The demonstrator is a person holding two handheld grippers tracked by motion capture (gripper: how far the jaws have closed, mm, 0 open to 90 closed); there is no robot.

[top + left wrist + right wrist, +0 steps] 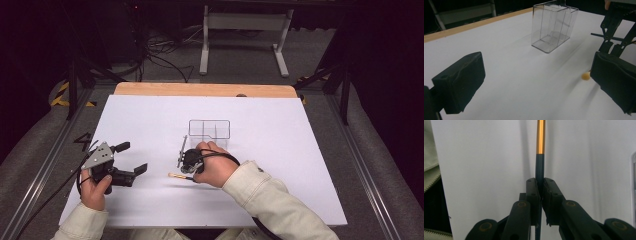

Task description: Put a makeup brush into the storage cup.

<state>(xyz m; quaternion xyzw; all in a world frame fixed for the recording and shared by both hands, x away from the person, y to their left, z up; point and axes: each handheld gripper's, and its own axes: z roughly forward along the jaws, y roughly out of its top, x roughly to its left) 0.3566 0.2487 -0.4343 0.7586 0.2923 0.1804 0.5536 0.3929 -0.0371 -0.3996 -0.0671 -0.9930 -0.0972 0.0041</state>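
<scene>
The right gripper (186, 161) is clamped on a slim stick (540, 142), dark along the held part and gold farther out; its jaws meet tight on the dark section, likely so the gold end stays free to be aimed. In the high view the stick's pale tip (172, 175) lies on the white table (280, 150), at about seven o'clock from the clear divided box (209, 129), which looks like the intended destination. The left gripper (134, 159) rests near the table's nine o'clock edge, jaws spread wide and holding nothing, apparently waiting clear of the work.
</scene>
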